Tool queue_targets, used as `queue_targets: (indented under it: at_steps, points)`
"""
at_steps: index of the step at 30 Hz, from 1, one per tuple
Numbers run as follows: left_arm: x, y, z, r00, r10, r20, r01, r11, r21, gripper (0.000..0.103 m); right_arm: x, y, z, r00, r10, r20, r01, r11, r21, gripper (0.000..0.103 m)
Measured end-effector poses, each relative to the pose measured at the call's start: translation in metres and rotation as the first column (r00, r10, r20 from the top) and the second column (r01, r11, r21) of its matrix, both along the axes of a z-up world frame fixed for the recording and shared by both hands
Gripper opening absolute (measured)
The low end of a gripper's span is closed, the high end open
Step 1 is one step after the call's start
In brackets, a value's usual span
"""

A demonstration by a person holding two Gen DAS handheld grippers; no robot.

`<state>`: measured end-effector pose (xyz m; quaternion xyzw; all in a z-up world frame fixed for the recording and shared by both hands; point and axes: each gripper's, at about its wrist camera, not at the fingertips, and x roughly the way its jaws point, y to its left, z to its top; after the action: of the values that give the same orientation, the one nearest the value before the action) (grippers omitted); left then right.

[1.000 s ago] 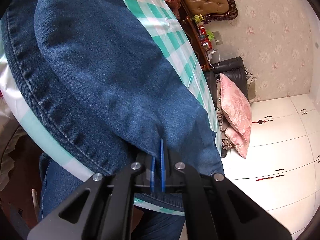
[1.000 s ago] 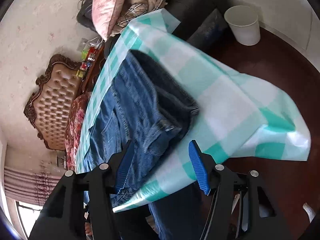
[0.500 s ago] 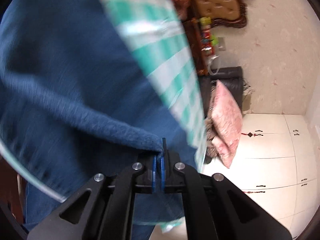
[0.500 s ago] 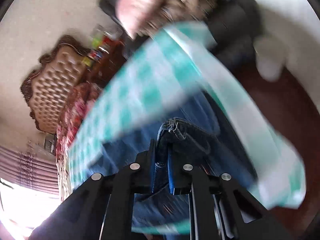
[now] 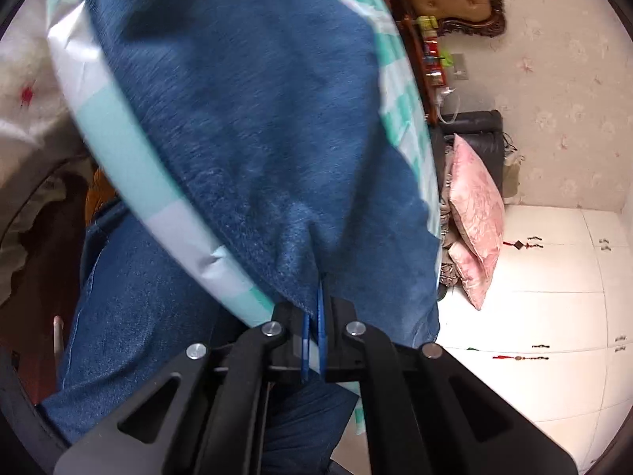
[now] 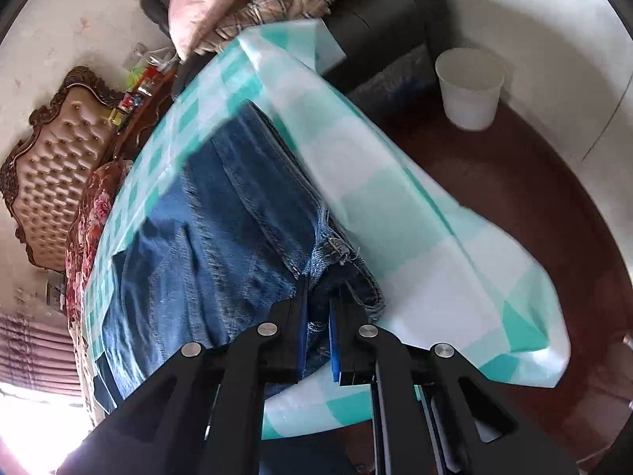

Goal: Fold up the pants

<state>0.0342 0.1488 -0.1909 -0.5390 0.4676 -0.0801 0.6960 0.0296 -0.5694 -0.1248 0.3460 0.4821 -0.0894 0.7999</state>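
Blue denim pants (image 5: 253, 126) lie on a table covered with a green and white checked cloth (image 5: 130, 146). In the left wrist view my left gripper (image 5: 314, 316) is shut on a fold of the denim at the near table edge. In the right wrist view the pants (image 6: 221, 237) stretch away across the checked cloth (image 6: 399, 213), seams and a frayed hem showing. My right gripper (image 6: 318, 316) is shut on that bunched hem end, the blue pads pressing the thick denim between them.
A person's jeans-clad leg (image 5: 130, 308) stands under the table edge. A white bucket (image 6: 470, 87) sits on the dark floor, a dark sofa with a pink cushion (image 5: 474, 213) lies beyond the table, and a tufted brown headboard (image 6: 47, 166) stands at the far end.
My right gripper went from open above the hem to shut on the hem. My left gripper stayed shut on the denim while both views swung and blurred, then settled.
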Motion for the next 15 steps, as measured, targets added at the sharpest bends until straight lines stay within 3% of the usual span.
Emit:
queue_targets:
  at_steps: [4,7,10,12,15]
  points:
    - [-0.002,-0.002,0.012,0.999,-0.005,0.036,0.004,1.0,0.022,0.002,-0.003,0.011,0.03,0.998,0.011,0.062,-0.006,0.997,-0.072,0.009]
    - [0.0,-0.005,-0.007,1.0,-0.002,-0.01,0.002,1.0,0.014,0.002,-0.002,0.01,0.004,1.0,0.004,-0.017,-0.006,0.996,-0.094,0.009]
    - [-0.003,0.0,-0.013,1.0,0.019,0.022,-0.019,1.0,-0.014,0.003,0.002,0.015,-0.005,0.999,0.004,-0.042,-0.01,0.991,-0.137,0.008]
    - [-0.005,0.009,-0.014,0.997,0.054,0.056,-0.054,0.998,-0.011,0.014,0.003,0.018,-0.006,0.999,0.005,-0.043,-0.012,0.987,-0.158,0.008]
    - [-0.001,0.029,-0.023,0.99,0.111,0.087,-0.108,0.994,-0.032,0.018,0.004,0.019,-0.007,0.999,-0.001,-0.053,-0.008,0.986,-0.169,0.008]
